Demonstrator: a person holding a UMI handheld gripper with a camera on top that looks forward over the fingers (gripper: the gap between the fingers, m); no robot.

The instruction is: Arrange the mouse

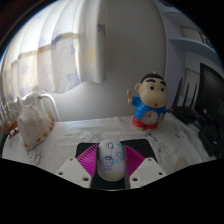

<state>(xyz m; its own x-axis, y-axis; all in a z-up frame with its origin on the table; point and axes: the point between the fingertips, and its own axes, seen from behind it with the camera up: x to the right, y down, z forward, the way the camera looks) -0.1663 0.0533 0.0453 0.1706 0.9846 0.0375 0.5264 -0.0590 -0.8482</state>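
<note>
Gripper is clasping the white mouse between its 2 pads over the near table, left of the figurine; pickup looking done, placement remaining.

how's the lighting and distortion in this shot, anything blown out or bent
In the gripper view, daylight through the curtain blows out the background; the fisheye lens bows the curtain and the table edge. The mouse between the hand-held gripper fingers is pale and low in contrast; the cartoon figurine is clear, and the dark monitor keeps little detail.
</note>
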